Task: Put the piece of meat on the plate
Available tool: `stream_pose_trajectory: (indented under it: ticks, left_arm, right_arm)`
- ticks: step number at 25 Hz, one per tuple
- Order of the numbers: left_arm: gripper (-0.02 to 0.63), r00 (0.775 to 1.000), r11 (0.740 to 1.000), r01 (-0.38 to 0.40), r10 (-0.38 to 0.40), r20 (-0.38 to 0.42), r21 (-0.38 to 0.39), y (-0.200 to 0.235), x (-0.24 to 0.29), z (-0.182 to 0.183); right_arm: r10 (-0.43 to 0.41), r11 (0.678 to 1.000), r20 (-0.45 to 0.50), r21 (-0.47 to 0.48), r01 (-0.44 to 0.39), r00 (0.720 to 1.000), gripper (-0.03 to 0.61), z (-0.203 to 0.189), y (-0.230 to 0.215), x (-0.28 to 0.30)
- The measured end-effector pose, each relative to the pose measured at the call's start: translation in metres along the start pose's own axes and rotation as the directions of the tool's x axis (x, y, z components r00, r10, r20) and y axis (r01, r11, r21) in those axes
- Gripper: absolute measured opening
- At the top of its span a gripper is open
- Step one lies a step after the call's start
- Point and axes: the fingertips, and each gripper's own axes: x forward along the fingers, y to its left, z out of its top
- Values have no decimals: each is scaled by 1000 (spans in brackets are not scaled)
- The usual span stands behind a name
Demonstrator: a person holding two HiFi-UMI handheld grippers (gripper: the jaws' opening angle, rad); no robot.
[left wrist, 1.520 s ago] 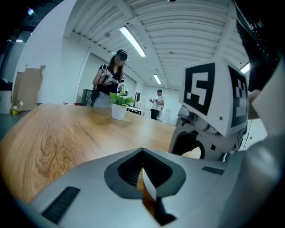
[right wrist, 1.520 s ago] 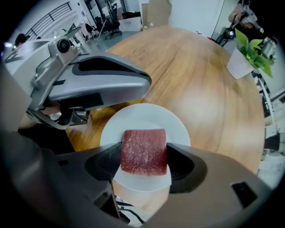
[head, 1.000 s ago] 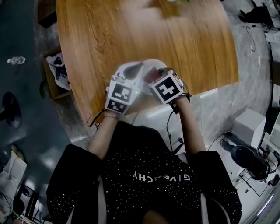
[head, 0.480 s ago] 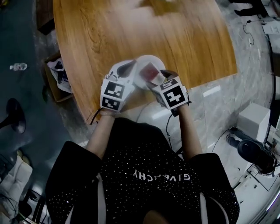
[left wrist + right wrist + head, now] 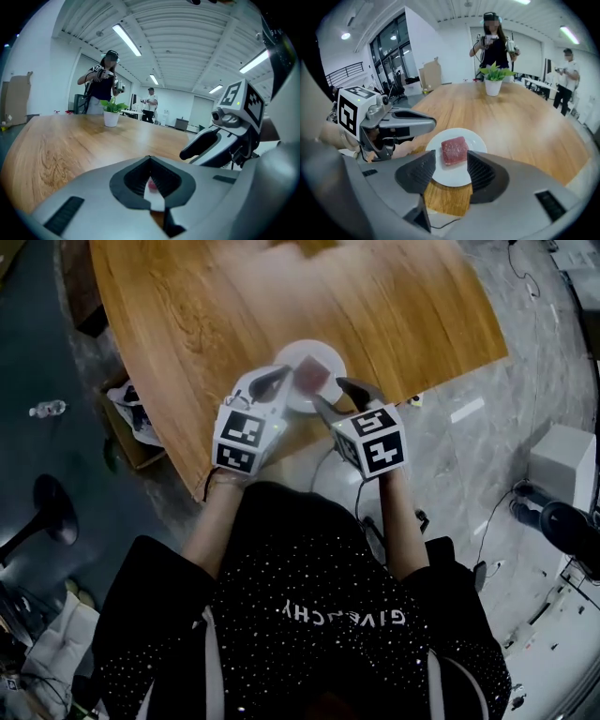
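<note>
A red square piece of meat (image 5: pixel 312 370) lies flat on a small white plate (image 5: pixel 292 401) near the wooden table's near edge. My right gripper (image 5: pixel 339 393) hangs just above and short of the plate. Its jaws are closing with nothing between them. In the right gripper view, meat (image 5: pixel 454 150) and plate (image 5: pixel 451 177) show through the gap of the right gripper (image 5: pixel 451 158). My left gripper (image 5: pixel 279 376) hovers at the plate's left rim, shut and empty. The left gripper (image 5: pixel 150 159) leaves only a slit that shows a little plate and meat.
The round wooden table (image 5: pixel 234 306) stretches away beyond the plate. A white pot with a green plant (image 5: pixel 493 85) stands at its far side, with people standing behind it. A cardboard box (image 5: pixel 131 413) sits on the floor left of the table.
Both grippers have drawn back from the plate toward the person and the right one has risen. The meat, covered a second ago, now lies in plain view on the plate.
</note>
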Motion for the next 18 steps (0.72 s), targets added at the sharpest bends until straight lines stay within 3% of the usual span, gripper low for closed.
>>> stream_pose_trajectory:
  ticks: [4,6,9,12,18]
  left_arm:
    - [6,999,998,46,-45,-12,34,-19,-8,2]
    - [6,998,996,69,-68,-16,57,-30,-12,2]
    - [6,994,992,107,-106,-17,74,-47,-21,3]
    - [6,992,987,129,-128,-19,96,-61,-31,5]
    - [6,991,987,130,-132,11,96,-74,-58,9]
  right_arm:
    - [-126,992,134,27,124,983,46,2,-2,-21]
    - [-150,988,183,63,141,972,21,0,1,-30]
    - [-148,978,275,186,98,950,12,-2,8,-45]
    - [-179,945,380,323,52,908,12,0,11,-63]
    - [-299,922,496,371,113,815,12,6,30,-94]
